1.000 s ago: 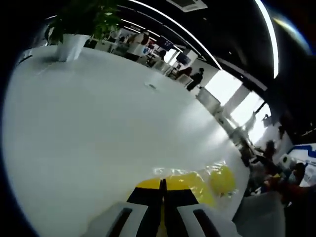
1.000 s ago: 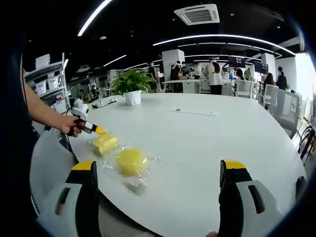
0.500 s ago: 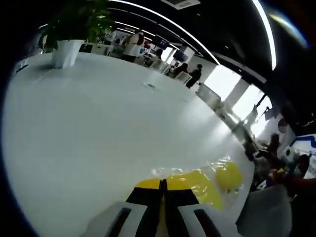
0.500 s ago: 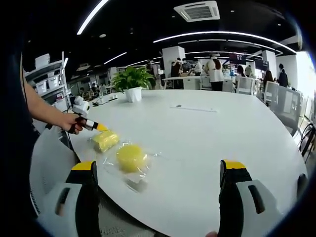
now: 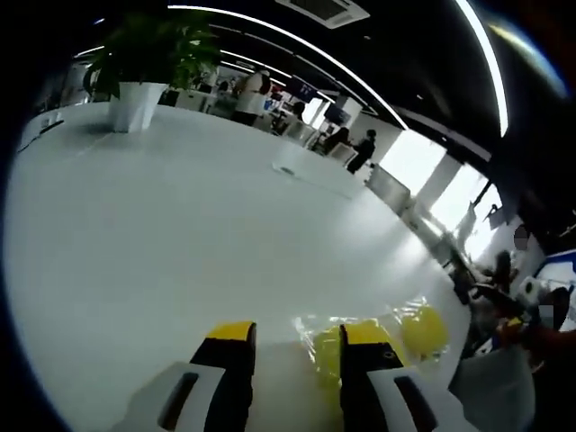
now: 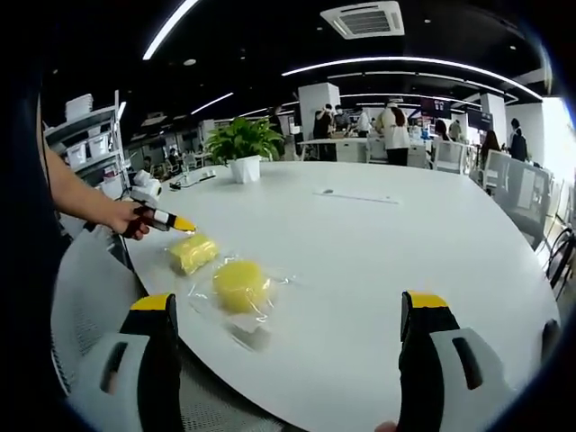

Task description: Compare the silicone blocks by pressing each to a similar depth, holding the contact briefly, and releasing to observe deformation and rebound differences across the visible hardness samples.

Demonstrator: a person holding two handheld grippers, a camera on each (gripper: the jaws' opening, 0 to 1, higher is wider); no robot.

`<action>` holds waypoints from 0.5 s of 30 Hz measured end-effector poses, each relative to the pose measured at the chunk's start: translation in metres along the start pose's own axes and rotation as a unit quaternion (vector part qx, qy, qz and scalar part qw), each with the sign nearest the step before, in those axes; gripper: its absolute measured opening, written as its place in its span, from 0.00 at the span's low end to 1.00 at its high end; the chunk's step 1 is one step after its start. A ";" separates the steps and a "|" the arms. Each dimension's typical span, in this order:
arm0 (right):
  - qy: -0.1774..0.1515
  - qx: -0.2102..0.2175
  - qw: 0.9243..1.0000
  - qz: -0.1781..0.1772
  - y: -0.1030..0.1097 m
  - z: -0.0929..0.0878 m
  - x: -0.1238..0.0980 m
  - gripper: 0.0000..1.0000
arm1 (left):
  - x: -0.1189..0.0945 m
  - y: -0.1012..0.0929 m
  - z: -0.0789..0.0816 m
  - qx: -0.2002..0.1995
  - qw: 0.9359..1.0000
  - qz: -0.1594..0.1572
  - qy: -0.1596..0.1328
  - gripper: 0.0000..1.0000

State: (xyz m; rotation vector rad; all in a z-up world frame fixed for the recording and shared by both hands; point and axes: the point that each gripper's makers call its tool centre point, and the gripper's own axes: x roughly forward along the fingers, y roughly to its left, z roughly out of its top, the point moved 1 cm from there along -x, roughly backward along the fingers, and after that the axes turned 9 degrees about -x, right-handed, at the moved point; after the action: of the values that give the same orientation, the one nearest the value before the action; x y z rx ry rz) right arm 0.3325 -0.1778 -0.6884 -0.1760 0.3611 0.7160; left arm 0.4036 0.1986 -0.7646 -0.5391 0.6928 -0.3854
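Left gripper (image 5: 292, 360) had its jaws apart with a clear gap between the yellow tips, nothing held. In the left gripper view it sat low over the white table (image 5: 162, 216), and the nearer yellow silicone block (image 5: 326, 353) in its clear plastic wrap lay just ahead, partly hidden behind the right-hand jaw. A second, rounder yellow silicone block (image 5: 423, 329) lay just beyond it toward the table edge.

In the right gripper view the left gripper (image 6: 160, 219) showed in the person's hand (image 6: 121, 219), its yellow tip just above and beside the oblong yellow block (image 6: 193, 253); could not tell if it touched. The round yellow block (image 6: 240, 285), also in clear wrap, sat just beside the oblong one, nearer the camera.

Right gripper (image 6: 286, 317) was wide open, jaws far apart, empty, hovering at the near table edge (image 6: 378, 270), well apart from both blocks.

Potted plant (image 6: 243, 146) stood farther back on the table. A grey mesh chair (image 6: 85, 315) sat at the table's near left edge. People stood in the background office.
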 end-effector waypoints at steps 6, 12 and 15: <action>0.004 -0.003 1.000 0.010 0.003 -0.003 0.002 0.97 | -0.010 -0.009 -0.005 0.037 0.999 -0.017 0.004 0.61; 0.009 -0.007 1.000 0.015 0.004 -0.002 0.005 0.97 | -0.024 -0.022 -0.009 0.087 0.996 -0.031 0.008 0.78; 0.018 -0.001 1.000 0.015 0.002 -0.006 0.006 0.97 | -0.031 -0.031 -0.011 0.118 0.992 -0.045 0.004 0.81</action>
State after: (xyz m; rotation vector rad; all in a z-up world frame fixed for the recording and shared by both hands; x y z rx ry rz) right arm 0.3335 -0.1743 -0.6958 -0.1847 0.3978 0.7442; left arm 0.3689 0.1861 -0.7383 -0.3444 0.6228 -0.5463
